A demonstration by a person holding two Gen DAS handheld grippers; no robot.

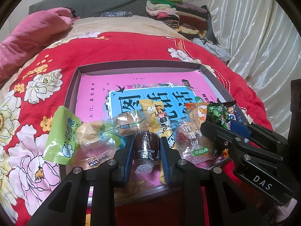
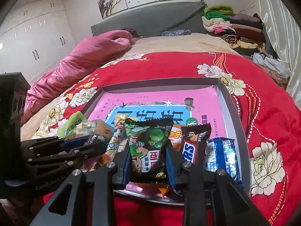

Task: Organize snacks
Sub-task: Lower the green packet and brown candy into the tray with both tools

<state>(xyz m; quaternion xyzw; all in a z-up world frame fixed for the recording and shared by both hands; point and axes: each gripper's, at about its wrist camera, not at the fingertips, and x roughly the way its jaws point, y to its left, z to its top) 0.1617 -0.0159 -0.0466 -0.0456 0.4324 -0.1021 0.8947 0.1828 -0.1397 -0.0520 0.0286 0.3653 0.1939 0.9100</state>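
Bed (image 2: 169, 43) w/ red floral quilt (image 2: 272, 116); on it a shallow grey box (image 2: 238, 130), pink duvet (image 2: 84, 56) at left, folded clothes stack (image 2: 235, 26) by headboard (image 2: 150, 22).

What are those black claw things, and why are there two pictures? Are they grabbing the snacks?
A person holds a two-finger grabber in each hand, and each grabber has a small camera looking along its fingers. That gives two pictures of one scene. In the left camera's picture, the left gripper pinches a small dark brown wrapped snack. In the right camera's picture, the right gripper pinches a green pea snack bag. Both hang over a shallow grey box on a red flowered blanket. In the box lie more snacks, such as a Snickers bar and a blue packet.
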